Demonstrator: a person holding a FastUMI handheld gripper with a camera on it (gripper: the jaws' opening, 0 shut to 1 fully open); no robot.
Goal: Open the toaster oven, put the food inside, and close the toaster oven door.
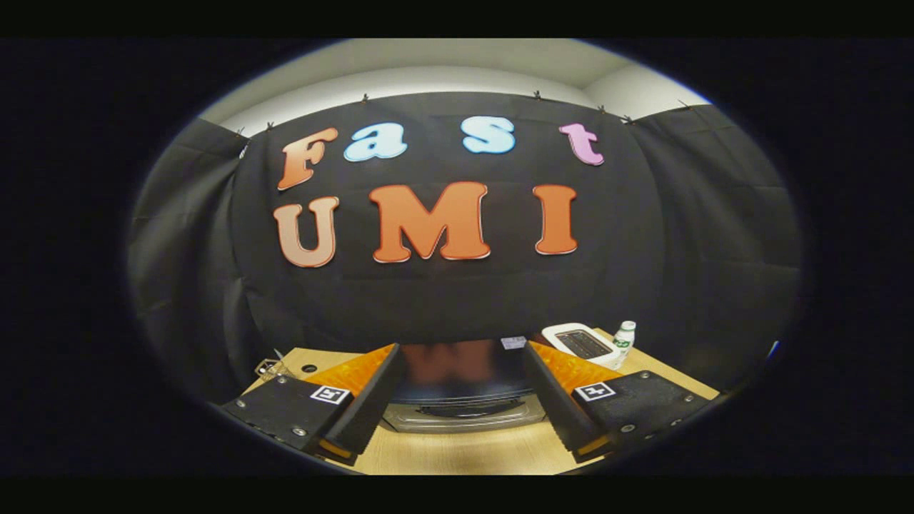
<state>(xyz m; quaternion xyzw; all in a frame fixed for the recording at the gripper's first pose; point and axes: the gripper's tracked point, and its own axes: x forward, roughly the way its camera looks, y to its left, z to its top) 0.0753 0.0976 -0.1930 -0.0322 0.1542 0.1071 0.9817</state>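
Gripper spread wide, holding nothing, above the glossy dark toaster oven on the pale wooden table; white rounded tray, plastic bottle near the far right corner.

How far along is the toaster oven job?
Done: nothing visibly; no food in sight. In hand: nothing; the gripper has its jaws open and empty, with the toaster oven between and just beyond them on the wooden table. I can't tell whether its door is open. Left, apparently: opening, loading and closing.
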